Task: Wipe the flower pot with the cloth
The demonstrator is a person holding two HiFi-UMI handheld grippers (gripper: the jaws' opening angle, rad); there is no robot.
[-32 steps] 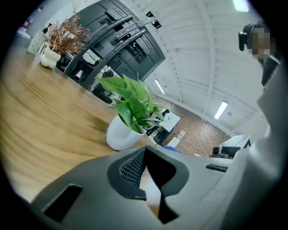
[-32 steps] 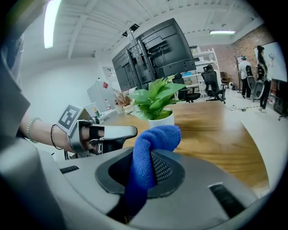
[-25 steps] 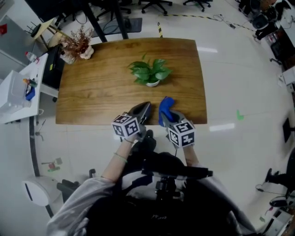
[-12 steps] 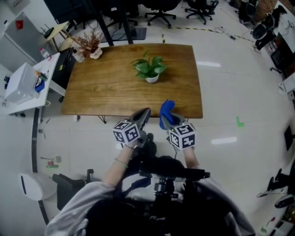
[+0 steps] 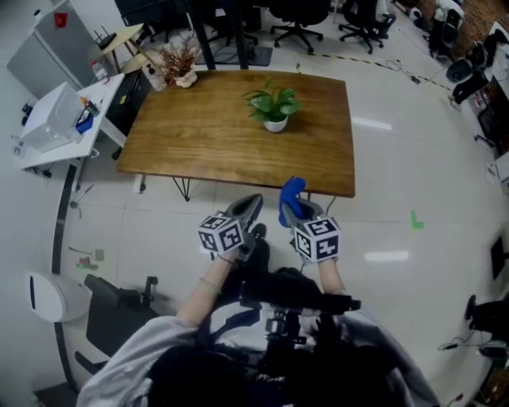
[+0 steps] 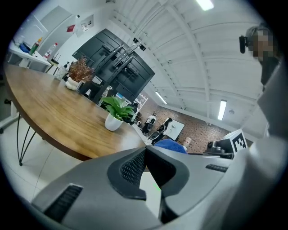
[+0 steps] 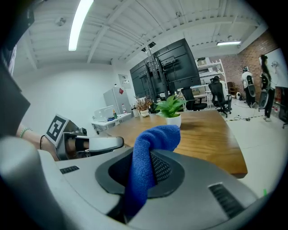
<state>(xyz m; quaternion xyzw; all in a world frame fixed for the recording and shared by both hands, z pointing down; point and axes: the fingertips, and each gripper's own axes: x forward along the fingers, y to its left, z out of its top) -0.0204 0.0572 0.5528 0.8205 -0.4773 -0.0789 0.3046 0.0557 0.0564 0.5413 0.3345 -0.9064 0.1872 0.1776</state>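
A small white flower pot (image 5: 275,124) with a green plant stands on the far half of the wooden table (image 5: 207,143); it also shows as the pot (image 6: 113,121) and the pot (image 7: 173,119). Both grippers hang over the floor, short of the table's near edge. My right gripper (image 5: 291,200) is shut on a blue cloth (image 5: 289,195), which sticks up between its jaws as a folded blue cloth (image 7: 148,157). My left gripper (image 5: 246,205) is shut with nothing in it, its jaws meeting at the tips (image 6: 145,149).
A vase of dried flowers (image 5: 180,62) stands at the table's far left corner. A white side table (image 5: 67,119) with a box and bottles is to the left. Office chairs (image 5: 286,11) stand beyond the table. A white stool (image 5: 49,296) sits at lower left.
The view has pulled back from the table: both grippers were over its near edge a second ago and now hang over the floor. The cloth stays in the right gripper.
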